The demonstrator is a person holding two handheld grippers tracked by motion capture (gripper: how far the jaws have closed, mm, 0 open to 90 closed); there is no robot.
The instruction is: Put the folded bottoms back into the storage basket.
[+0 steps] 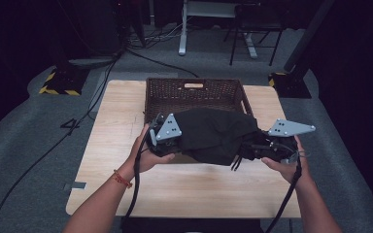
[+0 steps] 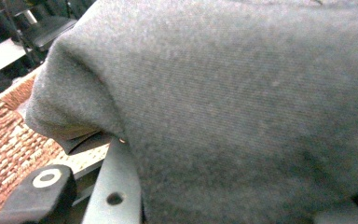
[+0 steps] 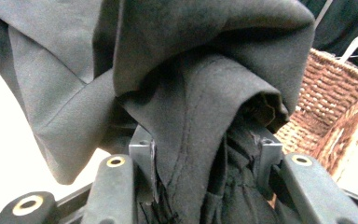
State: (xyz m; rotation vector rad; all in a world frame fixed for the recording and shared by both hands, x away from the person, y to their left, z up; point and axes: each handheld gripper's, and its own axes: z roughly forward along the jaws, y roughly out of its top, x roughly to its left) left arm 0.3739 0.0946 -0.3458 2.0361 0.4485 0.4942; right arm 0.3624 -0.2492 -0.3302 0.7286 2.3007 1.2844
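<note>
One dark garment (image 1: 213,136) is hanging bunched between two grippers, just above the near edge of one woven basket (image 1: 194,94) that is sitting on one light wooden table (image 1: 184,187). The left gripper (image 1: 167,138) is gripping the garment's left end, and the right gripper (image 1: 267,145) is gripping its right end (each is sitting in one of the person's two hands, forearms coming in from the bottom of the high view).

In the right gripper view, the jaws are standing close together with a thick wad of the black cloth (image 3: 200,140) pinched between them, its folds spilling up and over. In the left gripper view, the grey-looking fabric (image 2: 223,112) is draping right over the jaws, so the pads themselves are hidden; the jaws are sitting only partly closed around the bundle.

A strip of the basket's weave (image 2: 4,140) is showing beneath the cloth there, and its corner (image 3: 335,93) is showing behind the cloth in the right gripper view.
</note>
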